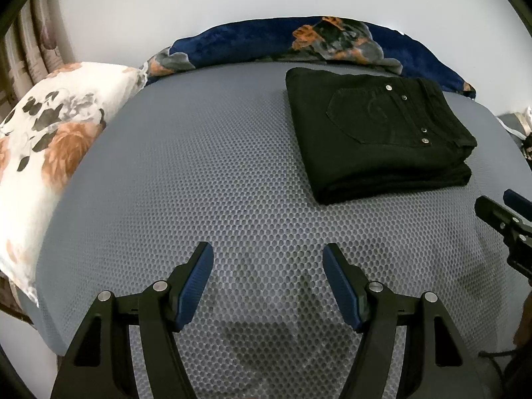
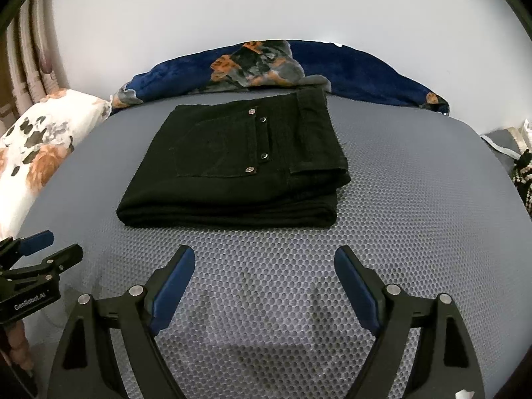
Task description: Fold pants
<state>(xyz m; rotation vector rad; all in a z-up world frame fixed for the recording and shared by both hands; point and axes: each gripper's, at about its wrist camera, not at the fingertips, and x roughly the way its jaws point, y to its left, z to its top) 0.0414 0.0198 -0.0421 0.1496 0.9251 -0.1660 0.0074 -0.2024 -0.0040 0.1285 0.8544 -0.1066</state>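
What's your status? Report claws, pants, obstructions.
Left claw open, empty. Right claw open, empty. Black pants folded flat on grey mattress, untouched. Nothing between claws and pants.

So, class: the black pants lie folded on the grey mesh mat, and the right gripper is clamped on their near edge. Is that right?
Not quite. In the right wrist view the right gripper is open above bare grey mesh mat, short of the folded black pants.
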